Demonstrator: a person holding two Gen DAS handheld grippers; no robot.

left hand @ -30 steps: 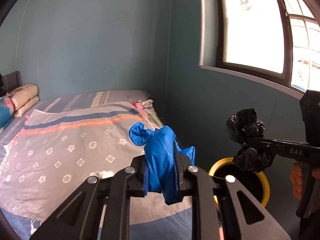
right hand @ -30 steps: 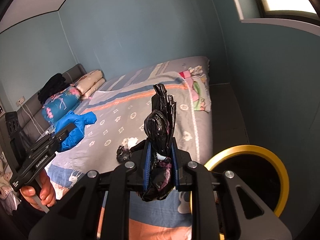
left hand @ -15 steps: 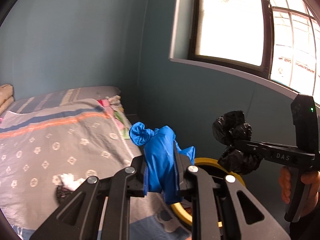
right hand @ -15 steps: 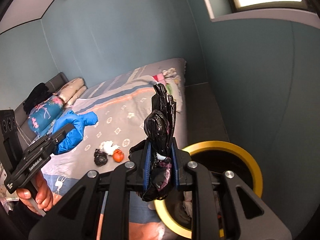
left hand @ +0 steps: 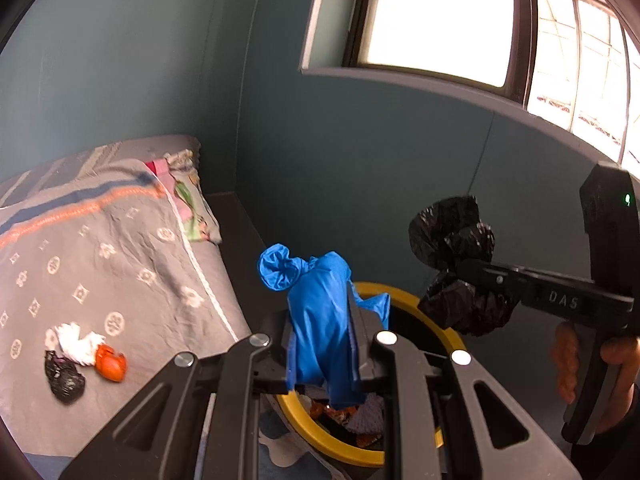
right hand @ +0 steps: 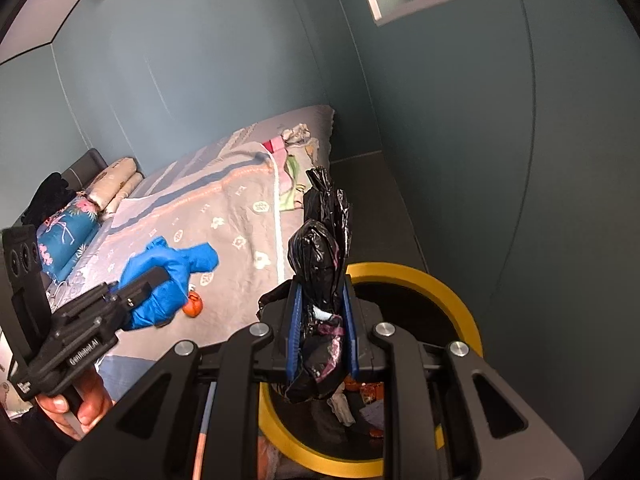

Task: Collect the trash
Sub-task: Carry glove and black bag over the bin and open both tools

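a: left gripper point(left hand: 324, 344) is pinching the blue glove point(left hand: 320, 320); right gripper point(right hand: 320, 332) is clamping the black bag point(right hand: 320, 280).

b: bin point(right hand: 448, 300) is sitting below both jaws. releasing off-centre is risking a rim bounce.

Blue crumpled bag point(left hand: 320, 320) and knotted black bag point(left hand: 456, 272) – both held up over the yellow-rimmed bin point(left hand: 424, 312), w/ scraps inside. On the bed: black wad point(left hand: 64, 378), white tissue point(left hand: 78, 342), orange piece point(left hand: 110, 366) – 3 bits touching.
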